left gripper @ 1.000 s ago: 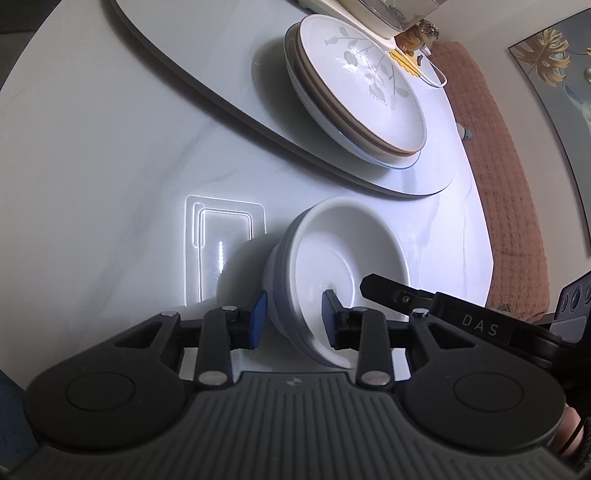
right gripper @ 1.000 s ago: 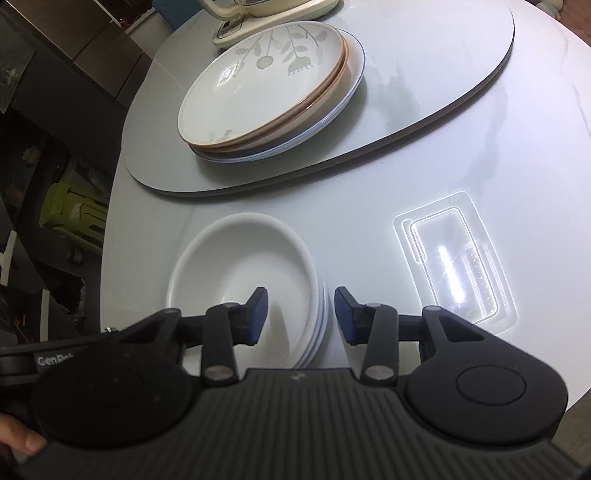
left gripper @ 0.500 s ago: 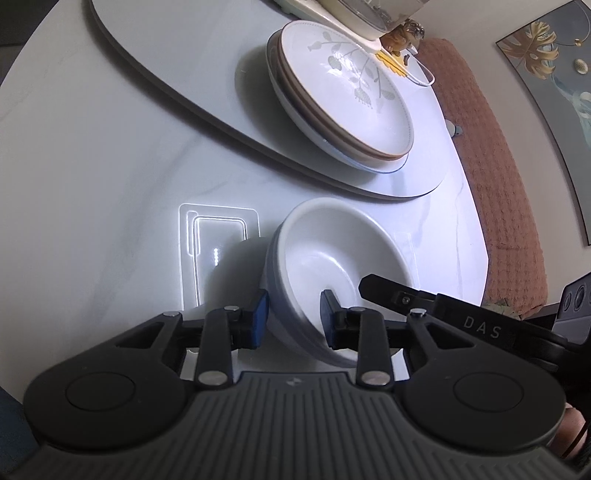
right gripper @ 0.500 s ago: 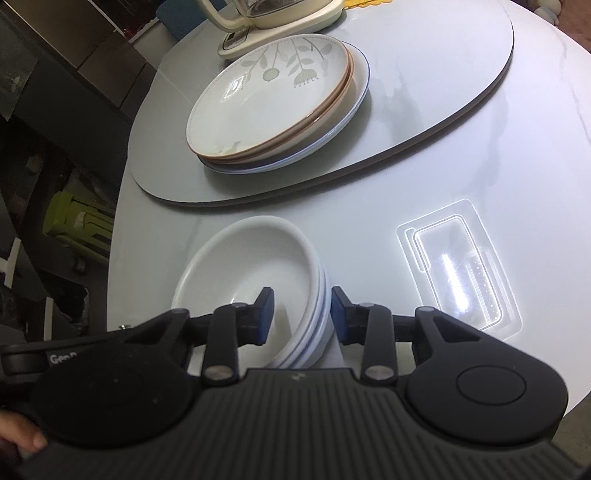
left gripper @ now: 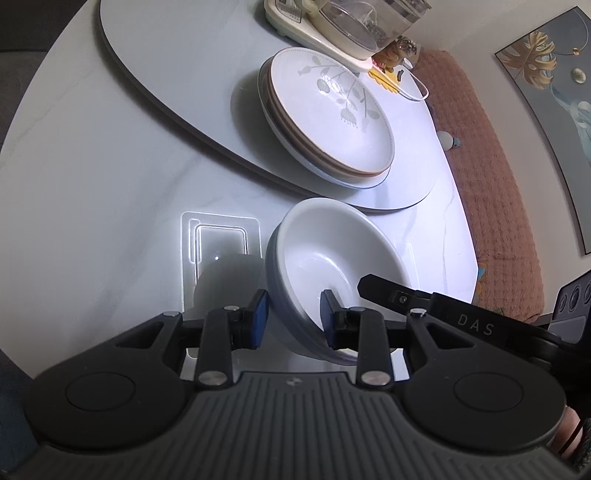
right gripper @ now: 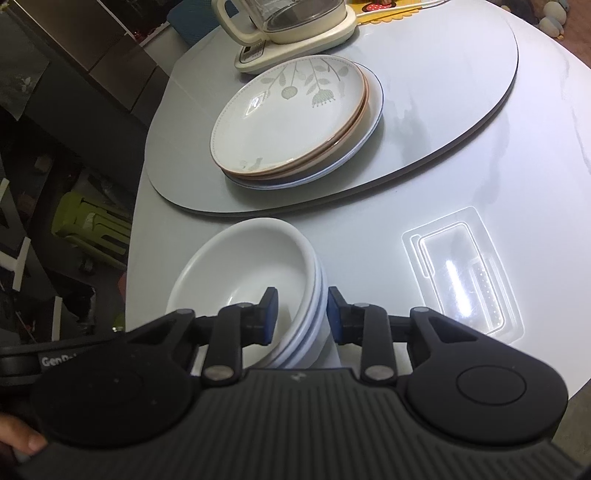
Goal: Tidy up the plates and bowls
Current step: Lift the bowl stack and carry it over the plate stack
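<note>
In the left wrist view, the left gripper (left gripper: 291, 317) straddles the near wall of the stack of white bowls (left gripper: 332, 251), one blue pad outside and one inside, pinching the wall. The stack sits tilted over the white table (left gripper: 92, 177), just beside a clear plastic tray (left gripper: 218, 236). Beyond it, on the grey turntable (left gripper: 166, 92), stands a stack of leaf-patterned plates (left gripper: 332, 110), with a cream appliance (left gripper: 332, 33) behind. The tip of the right gripper (left gripper: 406, 295) reaches over the bowls' far rim. In the right wrist view, the right gripper (right gripper: 301, 314) has its jaws closing on the stacked rims of the bowls (right gripper: 240, 266), one pad inside and one outside, both seeming to touch. The plates (right gripper: 288, 118) sit on the turntable (right gripper: 443, 92) ahead, well apart from the bowls, and the plastic tray (right gripper: 465, 273) lies to the right on the table (right gripper: 535, 184).
</note>
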A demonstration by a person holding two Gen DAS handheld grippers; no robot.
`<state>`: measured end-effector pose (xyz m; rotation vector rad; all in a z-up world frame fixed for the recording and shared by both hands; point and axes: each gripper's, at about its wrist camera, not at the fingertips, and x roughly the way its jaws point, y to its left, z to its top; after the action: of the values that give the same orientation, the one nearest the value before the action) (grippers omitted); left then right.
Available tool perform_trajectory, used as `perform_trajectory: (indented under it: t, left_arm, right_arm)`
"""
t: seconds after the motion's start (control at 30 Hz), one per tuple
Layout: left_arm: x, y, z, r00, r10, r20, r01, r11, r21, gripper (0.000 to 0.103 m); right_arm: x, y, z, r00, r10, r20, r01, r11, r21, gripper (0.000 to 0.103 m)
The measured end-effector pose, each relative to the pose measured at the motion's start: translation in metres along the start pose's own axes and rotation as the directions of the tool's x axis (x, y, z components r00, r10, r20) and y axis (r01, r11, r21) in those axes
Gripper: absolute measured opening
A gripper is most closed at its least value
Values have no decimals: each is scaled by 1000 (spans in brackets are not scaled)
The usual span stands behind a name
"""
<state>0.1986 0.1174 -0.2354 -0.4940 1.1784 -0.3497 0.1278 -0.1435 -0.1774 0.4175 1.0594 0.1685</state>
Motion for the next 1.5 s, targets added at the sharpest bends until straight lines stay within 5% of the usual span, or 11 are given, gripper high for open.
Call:
perform_trajectory:
  t: [0.7, 1.17, 1.5]
  left_arm:
    - [-67, -38, 18, 995, 12, 95, -13, 1000, 14, 35]
    - [-69, -49, 36, 992, -43, 116, 46, 999, -20, 35]
    - [-46, -56, 91, 991, -60, 118, 64, 997, -33, 35]
  right_arm:
    - [-54, 28, 35, 998, 60, 31, -59, 997, -52, 31]
    - [-65, 24, 60, 996, 66, 55, -62, 996, -68, 31]
    - [-42, 20, 112, 996, 68, 57, -64, 995, -74, 31]
